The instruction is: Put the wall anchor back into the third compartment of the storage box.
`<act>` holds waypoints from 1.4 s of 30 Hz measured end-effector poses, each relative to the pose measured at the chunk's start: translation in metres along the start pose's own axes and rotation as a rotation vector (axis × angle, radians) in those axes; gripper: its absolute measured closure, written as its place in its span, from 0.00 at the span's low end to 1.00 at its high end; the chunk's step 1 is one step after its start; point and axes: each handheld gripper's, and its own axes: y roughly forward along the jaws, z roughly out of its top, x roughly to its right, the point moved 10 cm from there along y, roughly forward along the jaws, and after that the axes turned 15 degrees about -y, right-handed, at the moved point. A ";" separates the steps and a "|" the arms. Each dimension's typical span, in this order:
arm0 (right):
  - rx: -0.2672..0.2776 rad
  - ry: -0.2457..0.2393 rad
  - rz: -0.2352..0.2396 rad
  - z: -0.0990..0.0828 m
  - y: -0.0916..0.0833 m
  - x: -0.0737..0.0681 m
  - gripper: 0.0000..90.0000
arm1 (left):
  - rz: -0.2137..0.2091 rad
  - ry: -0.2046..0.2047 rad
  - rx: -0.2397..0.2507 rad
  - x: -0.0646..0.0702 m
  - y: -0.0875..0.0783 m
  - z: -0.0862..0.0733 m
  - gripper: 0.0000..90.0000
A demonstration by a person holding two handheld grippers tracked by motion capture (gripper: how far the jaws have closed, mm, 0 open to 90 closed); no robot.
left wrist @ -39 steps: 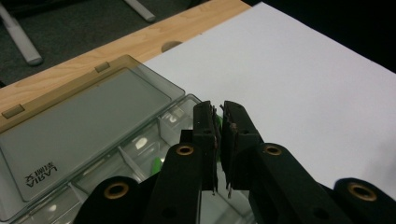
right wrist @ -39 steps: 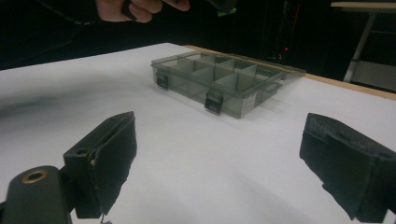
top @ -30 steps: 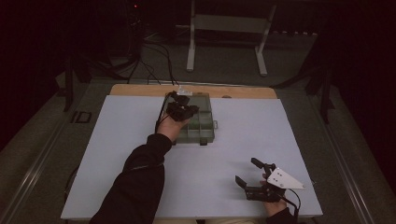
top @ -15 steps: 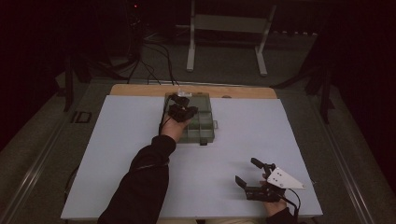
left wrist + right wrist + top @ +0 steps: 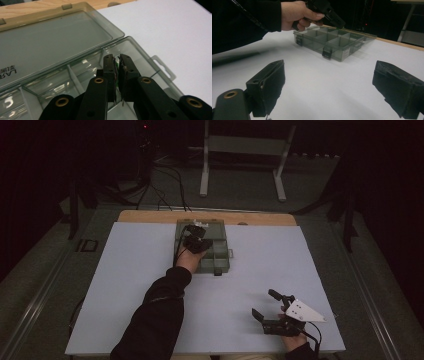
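Jaws of the left gripper [image 5: 117, 65] pinch a small green piece [image 5: 116, 66] over the open box [image 5: 214, 261], plain in its own view; the high view hides it. Right gripper [image 5: 329, 82] rests wide open, well apart.

The green item [image 5: 116, 67] clamped in the left gripper [image 5: 117, 65] is masked by the jaws, a thin sliver alone being exposed; its identity cannot be established; the compartment box [image 5: 75, 75] is cut off at the left and bottom edges of the left gripper view; the printed lettering on its lid [image 5: 55, 42] is truncated and unreadable.
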 end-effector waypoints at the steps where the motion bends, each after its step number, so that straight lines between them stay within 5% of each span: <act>1: 0.000 -0.003 0.000 0.000 0.000 0.000 0.12 | -0.007 -0.006 -0.006 0.000 0.001 -0.001 0.92; 10: -0.002 -0.001 0.001 0.000 0.000 0.000 0.12 | 0.006 -0.025 -0.006 -0.003 0.005 -0.002 0.88; 17: -0.002 0.000 0.000 0.000 0.000 0.000 0.12 | 0.004 -0.046 -0.005 -0.003 -0.004 0.002 0.56; 23: -0.005 -0.003 -0.002 0.000 0.000 0.000 0.12 | 0.017 -0.024 -0.001 0.001 -0.015 0.004 0.24; 32: -0.004 -0.002 -0.004 0.000 0.000 0.000 0.12 | -0.066 0.011 0.000 0.012 -0.038 0.005 0.01; 42: -0.008 -0.007 -0.006 0.000 0.000 0.000 0.12 | -0.165 0.041 0.004 0.010 -0.074 -0.006 0.00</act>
